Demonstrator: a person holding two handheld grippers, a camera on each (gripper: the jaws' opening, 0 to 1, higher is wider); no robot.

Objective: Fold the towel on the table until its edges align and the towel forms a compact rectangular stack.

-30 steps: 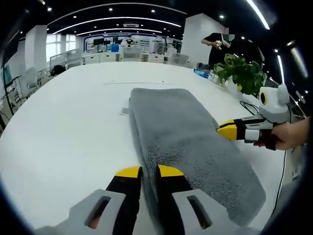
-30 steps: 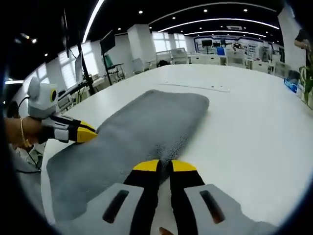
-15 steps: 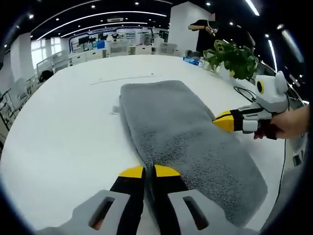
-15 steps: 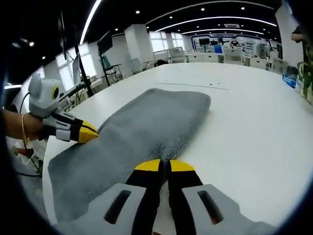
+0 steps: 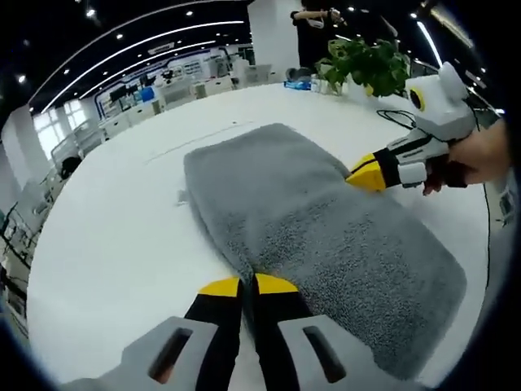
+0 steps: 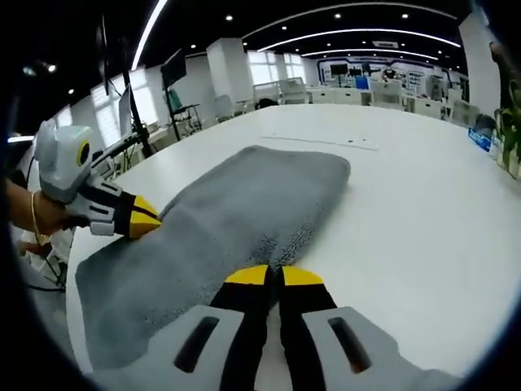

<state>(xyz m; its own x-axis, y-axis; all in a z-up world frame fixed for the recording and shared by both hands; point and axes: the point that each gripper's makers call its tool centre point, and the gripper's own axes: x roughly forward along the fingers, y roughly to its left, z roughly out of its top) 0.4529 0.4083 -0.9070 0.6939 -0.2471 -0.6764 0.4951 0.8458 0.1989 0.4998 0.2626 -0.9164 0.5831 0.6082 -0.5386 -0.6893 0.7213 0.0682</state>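
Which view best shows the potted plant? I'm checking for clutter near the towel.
The left gripper view: the potted plant shows whole, leaves clear, beyond the towel. The right gripper view catches just a sliver of leaves at its edge.

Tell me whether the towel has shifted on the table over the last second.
Cannot tell. The towel keeps its shape and both grippers stay at its edges, but the table is plain white.

Grey towel (image 5: pixel 317 220) lies folded lengthwise on table (image 5: pixel 106 236)
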